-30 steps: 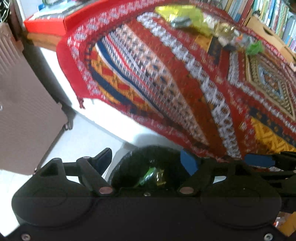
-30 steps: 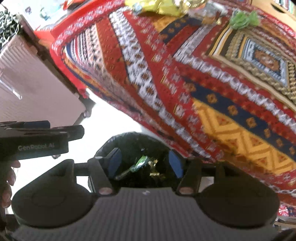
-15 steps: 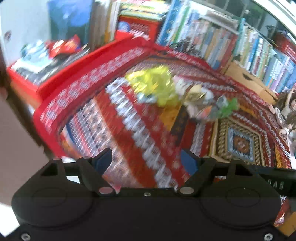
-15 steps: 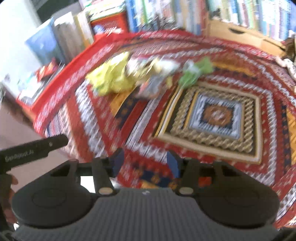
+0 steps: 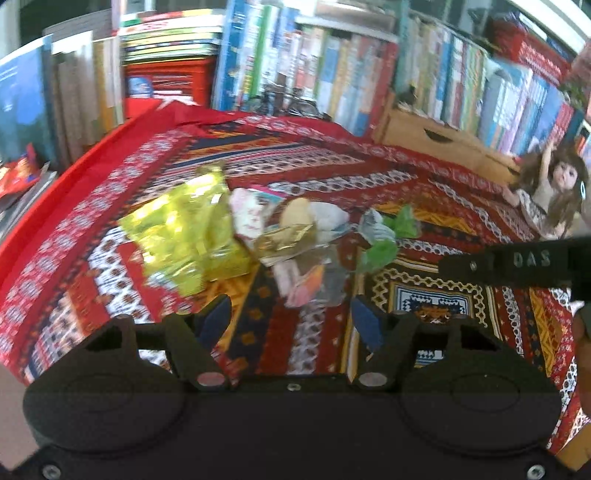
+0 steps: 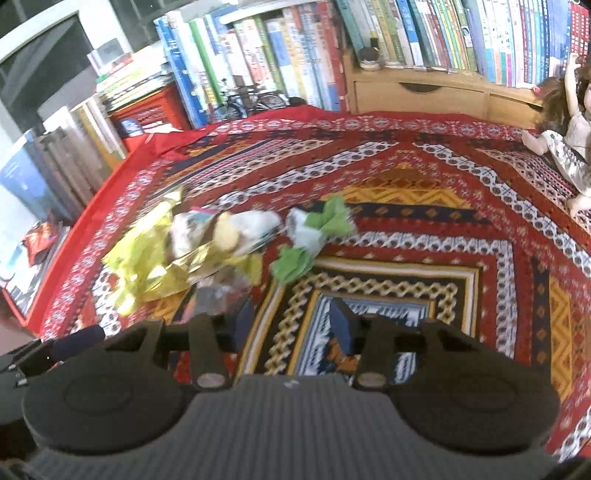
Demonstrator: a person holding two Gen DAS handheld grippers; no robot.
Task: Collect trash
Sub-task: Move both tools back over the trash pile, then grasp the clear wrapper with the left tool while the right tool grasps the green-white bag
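A heap of trash lies on the patterned red cloth (image 5: 314,162): a crumpled yellow-green wrapper (image 5: 184,236), gold foil (image 5: 284,240), white and pink scraps (image 5: 251,210) and a green wrapper (image 5: 388,240). My left gripper (image 5: 291,317) hovers just short of the heap, its jaws closing with nothing between them. In the right wrist view the same heap shows, with the yellow wrapper (image 6: 144,258) and the green wrapper (image 6: 314,236). My right gripper (image 6: 291,321) sits above the cloth's central diamond (image 6: 373,291), jaws closing and empty.
Shelves of books (image 6: 406,33) line the far side. A wooden drawer unit (image 6: 424,92) and a doll (image 5: 550,188) stand at the back right. Stacked books and a red box (image 5: 162,85) sit at the left. The right gripper's arm (image 5: 517,262) crosses the left view.
Both grippers have lifted away from the black bin on the floor and swung up over the table toward the trash heap. The bin has left both views. Both jaws stand narrower.
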